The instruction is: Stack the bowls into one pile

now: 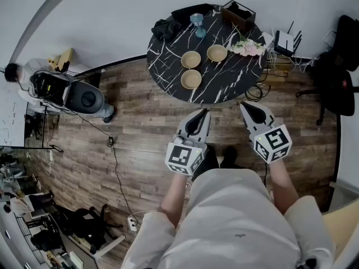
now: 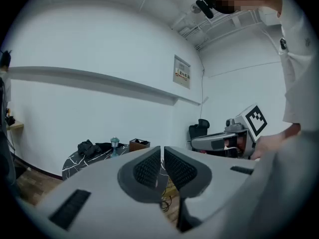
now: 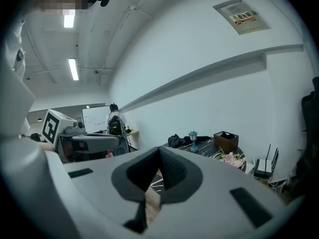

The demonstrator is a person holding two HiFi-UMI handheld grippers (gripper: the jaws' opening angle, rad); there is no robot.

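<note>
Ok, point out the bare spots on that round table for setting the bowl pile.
Bare: the table left of the bowls, below the dark cloth; also its near right, under the flowers. Crowded: the back rim, with lantern and box.

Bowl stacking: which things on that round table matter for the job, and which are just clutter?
For the job: back-left bowl, back-right bowl, front bowl; left tongs and right tongs, both closed on nothing and short of the table.

Just lying about: dark cloth, small lantern, brown box, flowers.
</note>
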